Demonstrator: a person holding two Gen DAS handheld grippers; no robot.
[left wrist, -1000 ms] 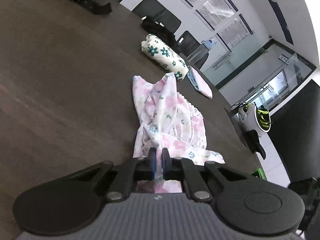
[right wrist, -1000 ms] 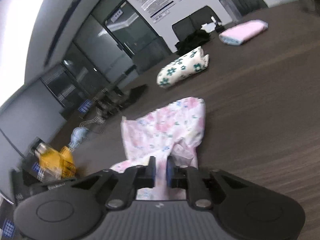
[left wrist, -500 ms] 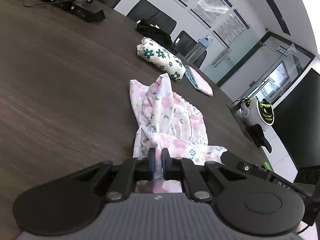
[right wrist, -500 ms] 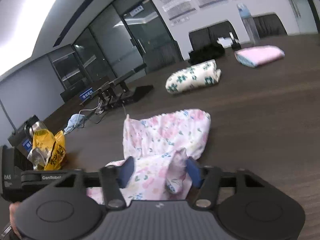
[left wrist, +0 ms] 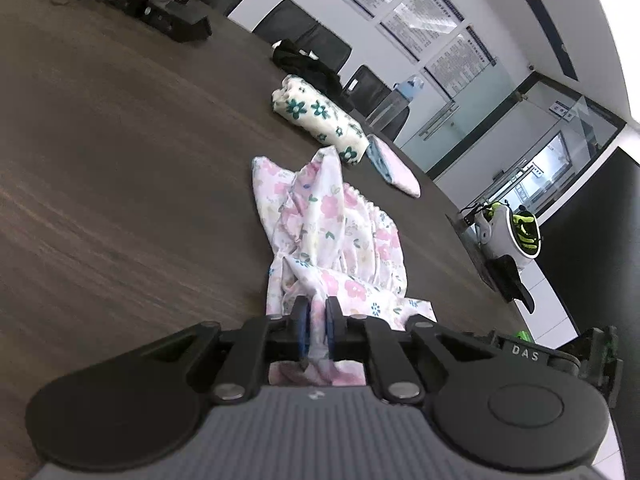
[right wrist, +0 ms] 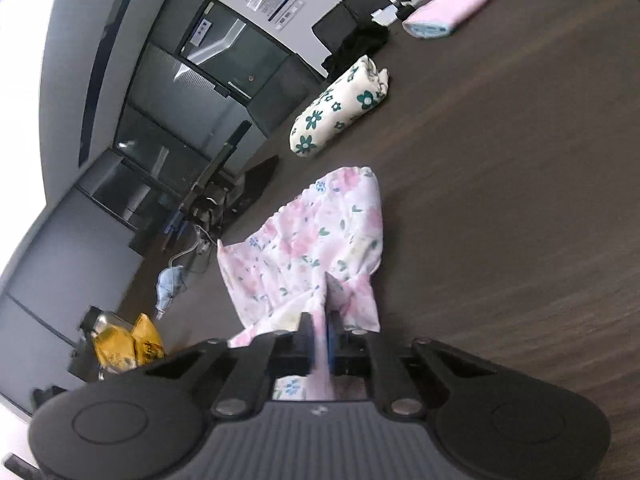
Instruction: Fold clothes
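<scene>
You had the pink flowered garment (left wrist: 328,236) lying crumpled on the dark wooden table (left wrist: 120,168), and every place below is given from that garment. Your left gripper (left wrist: 317,326) sat at the garment's near edge with a bunched fold of the cloth between its blue pads (left wrist: 303,326); its jaws were easing apart, though the pads still pressed the fold. Your right gripper (right wrist: 319,336) was at the near edge too, seen from its own camera, and its jaws were closing on a raised ridge of the cloth (right wrist: 312,248), which the pads already pinched. In the left view the black body of your other gripper (left wrist: 528,354) showed just to the right of the garment's near corner.

Beyond the garment's far end lay a rolled white cloth with green flowers (left wrist: 320,118), near but not touching it as far as the left view showed. Just past that roll lay a folded pink and blue cloth (left wrist: 394,170). Farther off behind the roll, a black heap of fabric (left wrist: 304,66) rested by the dark chairs (left wrist: 304,34) at the table's far edge.

In the right view, to the left of the garment, a yellow bag (right wrist: 128,346) and a small blue cloth (right wrist: 170,284) sat on the table, well apart from it. The right view was somewhat blurred.
</scene>
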